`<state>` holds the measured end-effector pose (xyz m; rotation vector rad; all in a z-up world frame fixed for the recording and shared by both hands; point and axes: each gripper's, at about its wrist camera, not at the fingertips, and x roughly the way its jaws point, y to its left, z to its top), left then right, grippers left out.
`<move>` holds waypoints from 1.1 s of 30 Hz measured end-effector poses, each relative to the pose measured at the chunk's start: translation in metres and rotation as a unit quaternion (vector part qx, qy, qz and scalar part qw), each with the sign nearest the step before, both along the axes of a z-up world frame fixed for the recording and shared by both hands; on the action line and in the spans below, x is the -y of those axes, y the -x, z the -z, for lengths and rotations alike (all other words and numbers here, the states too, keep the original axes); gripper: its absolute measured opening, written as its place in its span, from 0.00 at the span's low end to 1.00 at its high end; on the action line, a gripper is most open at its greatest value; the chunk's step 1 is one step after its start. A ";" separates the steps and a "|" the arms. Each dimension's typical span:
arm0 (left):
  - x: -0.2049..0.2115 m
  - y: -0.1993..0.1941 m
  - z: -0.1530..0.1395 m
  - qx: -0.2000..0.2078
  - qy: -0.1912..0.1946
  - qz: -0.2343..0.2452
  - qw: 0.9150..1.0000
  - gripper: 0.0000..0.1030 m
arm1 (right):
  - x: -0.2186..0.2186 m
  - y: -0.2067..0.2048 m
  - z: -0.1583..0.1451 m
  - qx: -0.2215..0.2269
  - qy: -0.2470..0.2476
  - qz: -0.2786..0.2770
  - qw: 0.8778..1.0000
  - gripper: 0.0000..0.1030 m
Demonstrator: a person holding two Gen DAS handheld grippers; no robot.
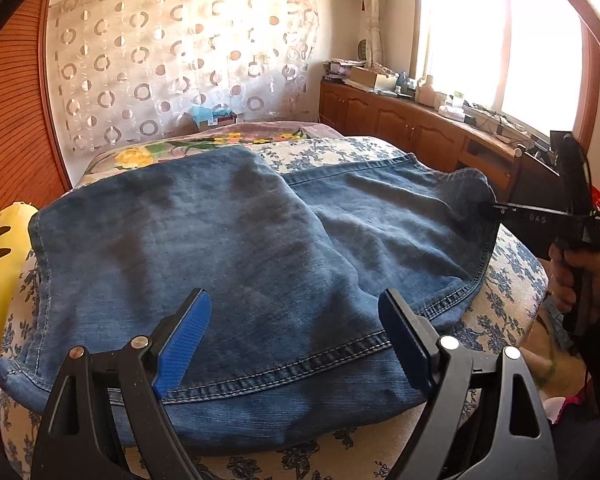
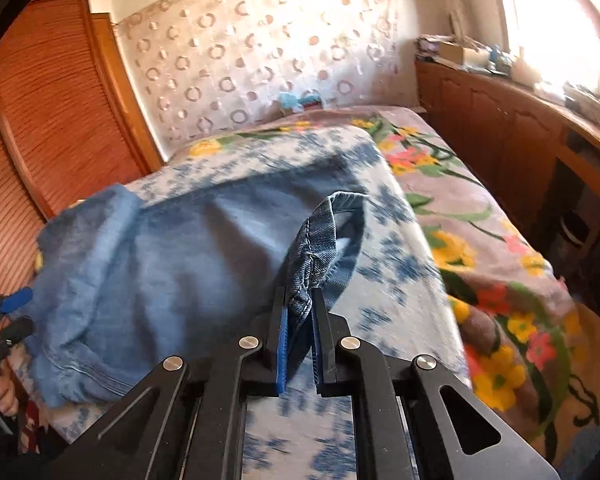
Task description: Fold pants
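Pinching jeans (image 2: 204, 248) hem: right gripper (image 2: 300, 312) (left gripper (image 1: 296, 308) gaping).

— What are the pants (image 1: 228, 240) made of?
— Blue denim, matt and a bit rough, faded in patches, with pale double stitching along the hems. The hem (image 2: 314, 248) pinched in my right gripper (image 2: 300, 320) shows the twill weave clearly.
— And your tools?
— My left gripper (image 1: 296, 316) has matt black plastic arms, ribbed blue pads (image 1: 184, 340) and shiny metal rivets (image 1: 449, 343).
— The bedding?
— A soft cloth sheet (image 1: 512, 280) printed with blue flowers, and beyond it a fuzzy floral blanket (image 2: 492, 240).
— The furniture?
— Smooth varnished wood on the cabinets (image 1: 400, 120), slatted wood on the wardrobe door (image 2: 48, 100), and a thin sheer curtain (image 1: 172, 56) on the wall
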<state>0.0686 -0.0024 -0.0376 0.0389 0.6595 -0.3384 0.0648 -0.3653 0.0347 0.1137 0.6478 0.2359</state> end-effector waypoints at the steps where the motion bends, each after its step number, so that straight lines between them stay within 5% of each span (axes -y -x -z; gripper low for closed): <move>1: -0.001 0.000 0.000 0.000 0.001 -0.002 1.000 0.84 | -0.005 0.000 -0.004 0.005 -0.002 -0.011 1.000 0.09; 8: -0.016 0.005 -0.007 0.009 0.004 -0.016 1.000 0.84 | -0.066 0.003 -0.038 0.050 0.000 -0.101 0.994 0.08; 17: -0.054 0.014 -0.016 0.020 0.008 -0.057 0.998 0.84 | -0.161 0.004 -0.086 0.112 -0.014 -0.234 0.966 0.08; 26: -0.097 0.019 -0.018 0.023 0.017 -0.103 0.994 0.84 | -0.232 -0.017 -0.092 0.091 -0.013 -0.335 0.938 0.10; 28: -0.102 0.020 -0.018 0.023 0.017 -0.109 0.994 0.84 | -0.238 -0.026 -0.081 0.078 0.009 -0.341 0.937 0.19; 31: -0.109 0.022 -0.015 0.024 0.020 -0.113 0.993 0.84 | -0.234 -0.041 -0.072 0.057 0.013 -0.344 0.937 0.46; 33: -0.109 0.021 -0.015 0.023 0.022 -0.115 0.993 0.84 | -0.231 -0.050 -0.072 0.049 0.015 -0.345 0.937 0.47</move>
